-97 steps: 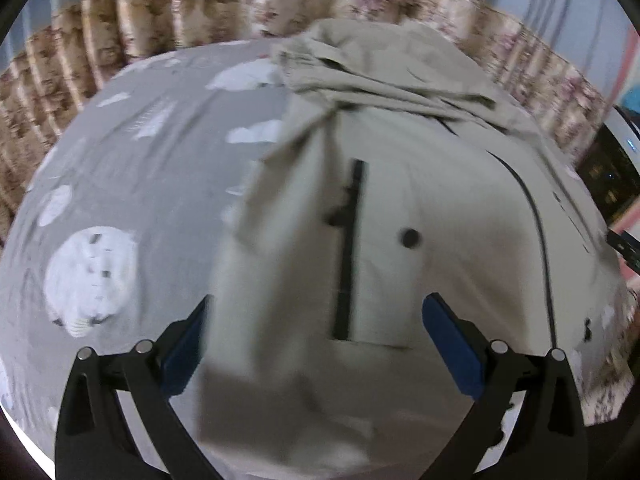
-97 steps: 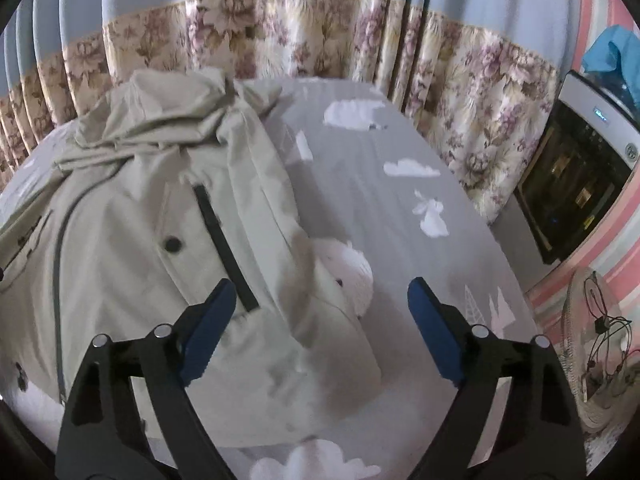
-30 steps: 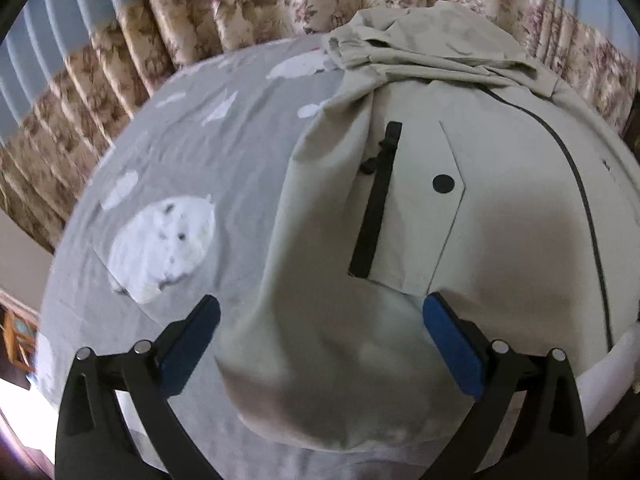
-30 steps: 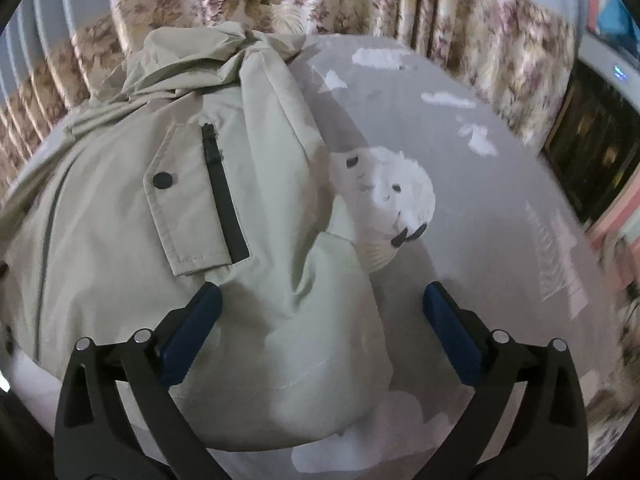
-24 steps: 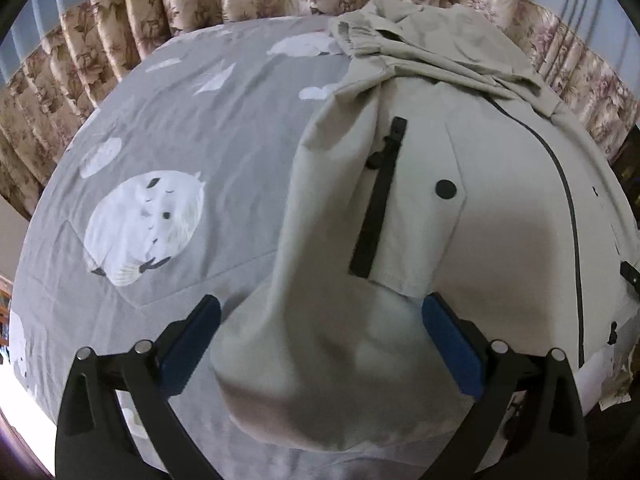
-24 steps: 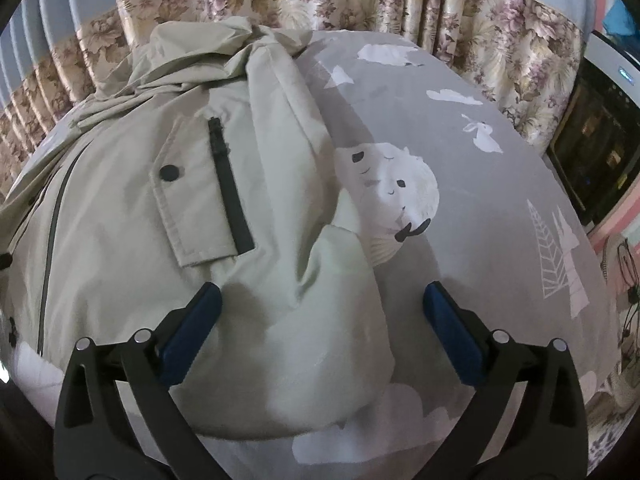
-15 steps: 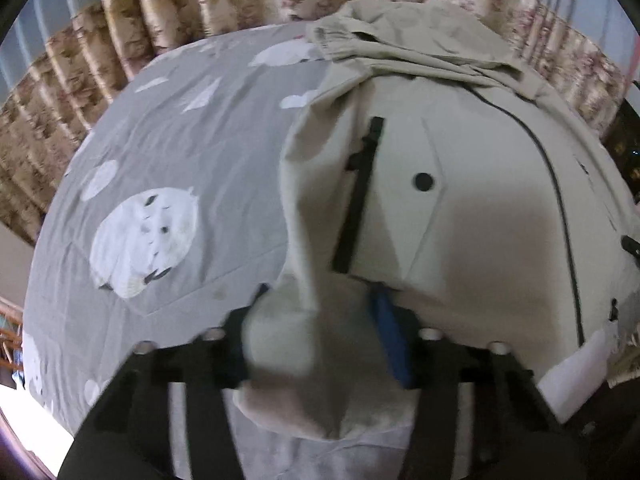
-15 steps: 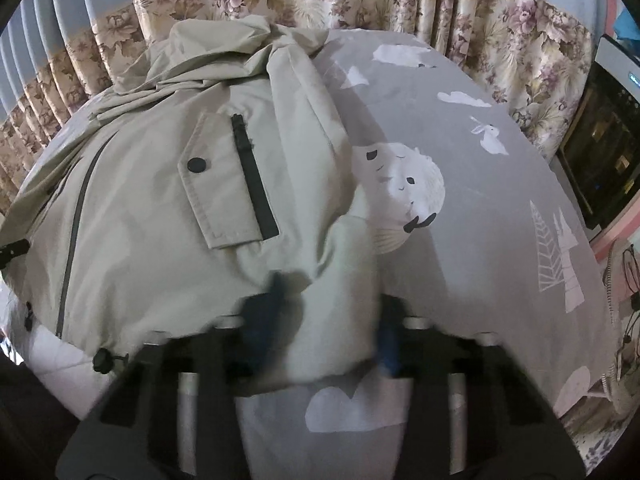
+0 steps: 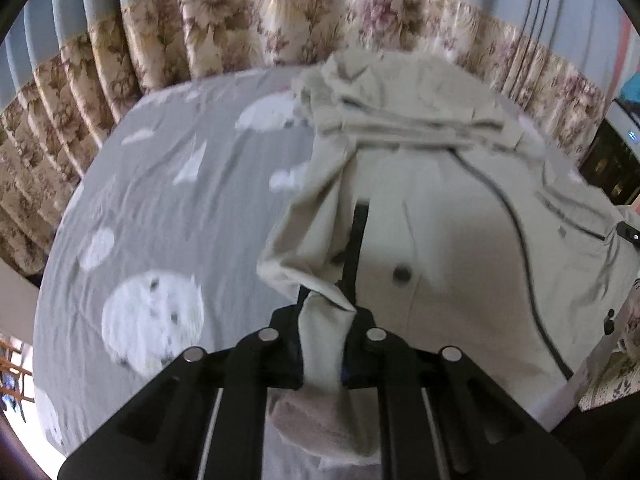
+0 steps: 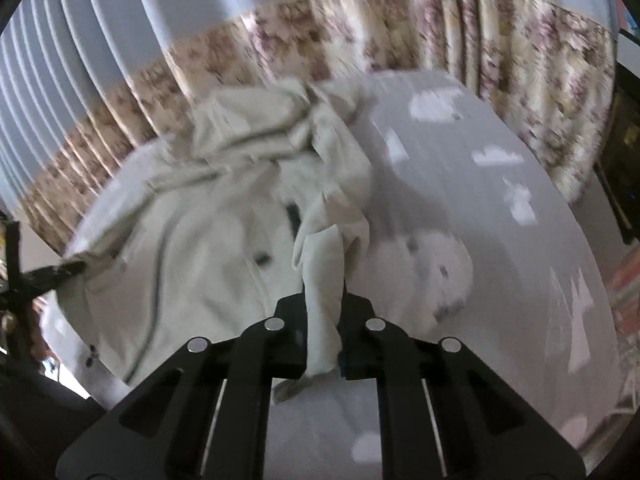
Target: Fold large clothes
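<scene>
Left wrist view shows your left hand-held gripper (image 9: 325, 344) pinching a bunched corner of the large beige cotton jacket with black zippers (image 9: 460, 248), and in the right wrist view your right hand-held gripper (image 10: 323, 336) is pinching the opposite corner of the jacket (image 10: 208, 248) in the same way. The jacket lies spread on the grey bed sheet printed with white animals and clouds (image 9: 168, 216), hood away from you. Each grip seems to hold only a narrow twist of cloth, so I think a quick pull could let it slip out. If one side rises faster, the fold may come out crooked, and the crumpled hood can drag along. Behind the bed hang blue curtains with a floral beige border (image 9: 248, 28); a dark appliance (image 9: 612, 160) stands at the right.
</scene>
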